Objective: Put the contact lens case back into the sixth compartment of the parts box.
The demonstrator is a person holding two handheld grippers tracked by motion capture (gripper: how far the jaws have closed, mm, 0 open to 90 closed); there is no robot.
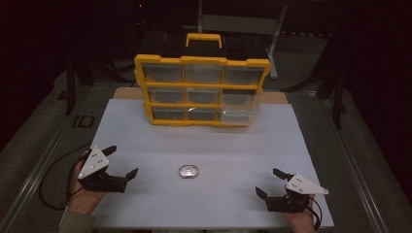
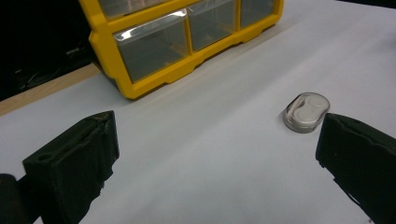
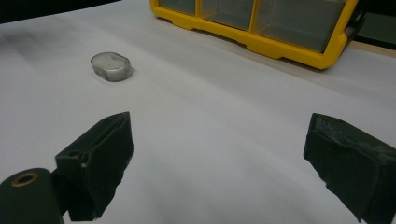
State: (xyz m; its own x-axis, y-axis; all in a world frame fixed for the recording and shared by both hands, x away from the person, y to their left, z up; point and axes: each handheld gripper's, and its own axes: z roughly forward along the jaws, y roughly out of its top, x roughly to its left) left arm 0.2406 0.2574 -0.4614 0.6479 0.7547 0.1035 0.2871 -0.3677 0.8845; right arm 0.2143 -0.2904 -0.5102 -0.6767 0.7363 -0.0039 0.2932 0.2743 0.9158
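Both grippers gape; small clear case (image 1: pixel 188 171) (contents unclear) lies between.

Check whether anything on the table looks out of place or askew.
One thing: the bottom-right clear drawer of the yellow drawer organizer sticks out past the frame, while the other drawers sit flush. The small clear oval case lies flat and closed, alone on the white table.

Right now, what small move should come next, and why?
Probably ease the left claw toward the small clear oval case. It lies alone on the white sheet, nearer that open claw, which already points its way.
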